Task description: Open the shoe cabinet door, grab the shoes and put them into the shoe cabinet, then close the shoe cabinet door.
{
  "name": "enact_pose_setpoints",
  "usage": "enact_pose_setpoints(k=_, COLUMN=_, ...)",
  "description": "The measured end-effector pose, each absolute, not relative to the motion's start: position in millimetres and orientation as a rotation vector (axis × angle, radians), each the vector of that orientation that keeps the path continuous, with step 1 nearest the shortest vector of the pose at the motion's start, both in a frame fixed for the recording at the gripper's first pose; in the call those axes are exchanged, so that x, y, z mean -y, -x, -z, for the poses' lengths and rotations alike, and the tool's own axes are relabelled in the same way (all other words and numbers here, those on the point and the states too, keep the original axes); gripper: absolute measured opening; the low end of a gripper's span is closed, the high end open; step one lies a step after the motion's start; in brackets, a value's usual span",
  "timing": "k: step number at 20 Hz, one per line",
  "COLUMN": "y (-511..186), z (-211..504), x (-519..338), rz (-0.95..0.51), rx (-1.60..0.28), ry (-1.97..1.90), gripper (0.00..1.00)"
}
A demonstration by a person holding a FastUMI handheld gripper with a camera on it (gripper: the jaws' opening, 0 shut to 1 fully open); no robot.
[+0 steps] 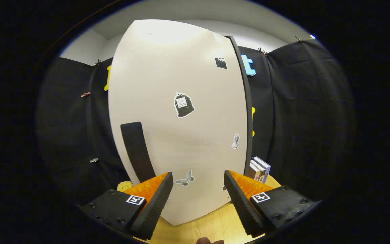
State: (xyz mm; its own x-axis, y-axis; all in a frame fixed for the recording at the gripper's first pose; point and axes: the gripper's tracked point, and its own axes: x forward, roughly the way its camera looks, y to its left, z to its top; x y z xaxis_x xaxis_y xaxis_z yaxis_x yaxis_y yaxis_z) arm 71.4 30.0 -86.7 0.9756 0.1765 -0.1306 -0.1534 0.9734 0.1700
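- Gripper view: my gripper (198, 200) was spread wide, its two fingers well apart and holding nothing, with bare space between them
- Each finger carried a small square marker tag near its base; the patterns on them were blocky codes, not readable writing
- The shoe cabinet door (178, 118) stood straight ahead, a tall pale panel just beyond the fingertips and taking up most of what I saw between and above them
- The door looked shut, its dark edge running down the right side
- A dark vertical handle (136, 150) sat low on the door's left part, just above and beyond my left finger
- Stickers were scattered on the door: a dark bag-shaped sticker (183, 105) near the middle with tiny print too small to read, a clapperboard sticker (221, 63) high on the right, a small bust-like sticker (235, 141) lower right, and a butterfly sticker (185, 179) just ahead between the fingers
- A few upright books (259, 168) stood right of the cabinet on the light wooden table (212, 227), their spine text unreadable
- A small yellow plush thing (124, 185) showed left of the cabinet, behind my left finger
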Motion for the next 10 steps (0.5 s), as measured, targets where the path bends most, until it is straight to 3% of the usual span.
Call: enact_pose_setpoints(k=10, y=-71, z=76, x=-52, rz=-0.179, rx=-0.104, ry=-0.155, gripper=0.98)
